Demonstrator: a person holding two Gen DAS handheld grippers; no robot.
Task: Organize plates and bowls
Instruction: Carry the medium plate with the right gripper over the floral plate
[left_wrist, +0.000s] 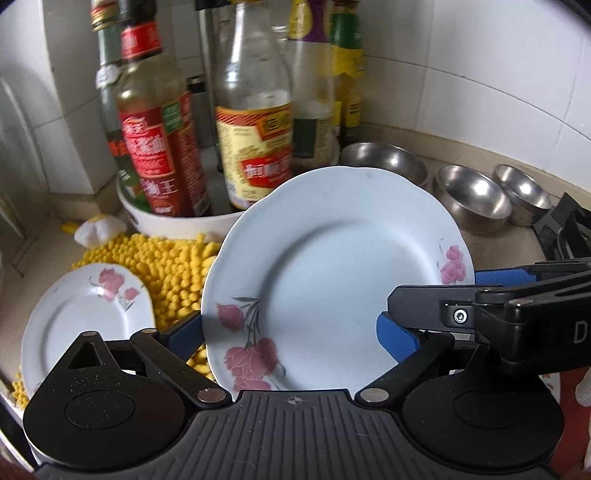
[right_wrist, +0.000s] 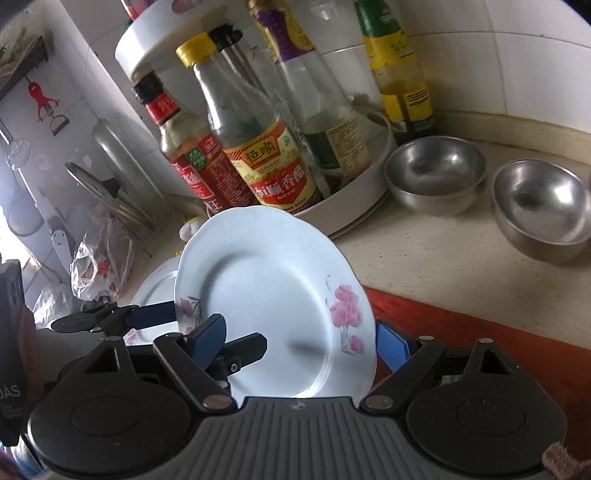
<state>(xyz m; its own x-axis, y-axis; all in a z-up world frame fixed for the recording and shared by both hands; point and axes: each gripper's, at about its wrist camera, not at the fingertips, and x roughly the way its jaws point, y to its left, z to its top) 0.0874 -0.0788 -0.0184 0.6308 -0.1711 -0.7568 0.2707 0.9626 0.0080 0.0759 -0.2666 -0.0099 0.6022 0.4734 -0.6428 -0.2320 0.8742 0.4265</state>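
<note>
A white plate with pink flowers (left_wrist: 332, 266) (right_wrist: 273, 295) hangs tilted above the counter, carried by both grippers. My left gripper (left_wrist: 290, 332) has it wedged across its jaws, the left finger behind the rim and the right finger in front. My right gripper (right_wrist: 301, 341) (left_wrist: 443, 288) grips the plate's right side the same way, one finger over and one under. The left gripper's fingers (right_wrist: 155, 315) show at the plate's left edge. A second flowered plate (left_wrist: 85, 314) (right_wrist: 155, 284) lies below. Three steel bowls (left_wrist: 384, 158) (left_wrist: 472, 195) (left_wrist: 524, 192) stand at the back right.
A white round rack (left_wrist: 177, 221) (right_wrist: 354, 206) full of sauce bottles stands just behind the plate. A yellow chenille mat (left_wrist: 166, 273) lies under the plates. A stove grate (left_wrist: 565, 229) is at the right, a red cloth (right_wrist: 461, 325) along the near edge, pot lids (right_wrist: 110, 184) at the left wall.
</note>
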